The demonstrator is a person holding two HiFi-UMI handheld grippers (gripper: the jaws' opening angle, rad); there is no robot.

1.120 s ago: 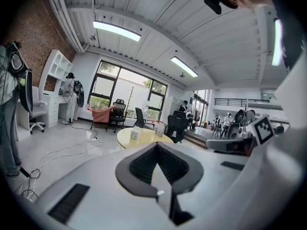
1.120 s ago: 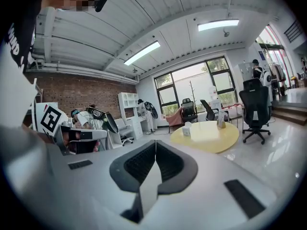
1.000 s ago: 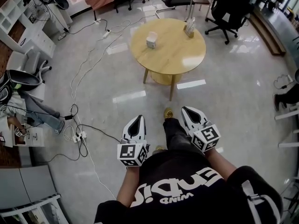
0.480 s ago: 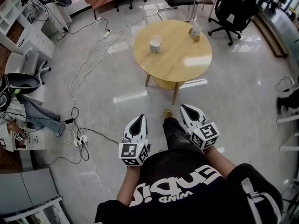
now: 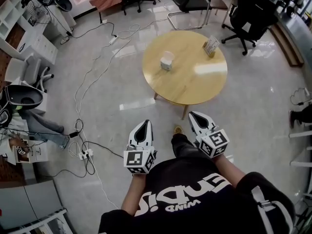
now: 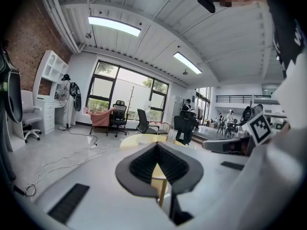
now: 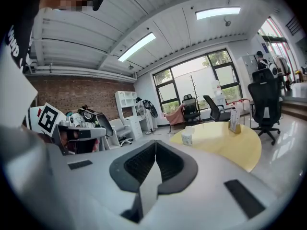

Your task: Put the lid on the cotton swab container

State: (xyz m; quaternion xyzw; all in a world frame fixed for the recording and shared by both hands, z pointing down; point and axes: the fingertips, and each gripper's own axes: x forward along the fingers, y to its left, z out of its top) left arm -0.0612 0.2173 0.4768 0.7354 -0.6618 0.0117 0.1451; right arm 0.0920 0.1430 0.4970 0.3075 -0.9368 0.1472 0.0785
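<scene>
Left gripper (image 5: 144, 126): fingers pressed together with nothing between them. It is held out in front of the person, short of the near edge of the round wooden table (image 5: 195, 84).

Right gripper (image 5: 196, 119): fingers likewise together and empty. It is beside the left one and slightly closer to the table. Both grippers point toward the table, and neither touches anything on it.

A power strip (image 5: 84, 155) and loose cables (image 5: 92, 77) lie on the floor to the table's left.

The cotton swab container (image 5: 167, 61), small and white, stands upright on the table top, left of its centre and well apart from both grippers. Whether a lid sits on it cannot be made out.

A card stand (image 5: 211, 46) stands near the table's far right rim. Black office chairs (image 5: 189, 0) stand beyond the table.
</scene>
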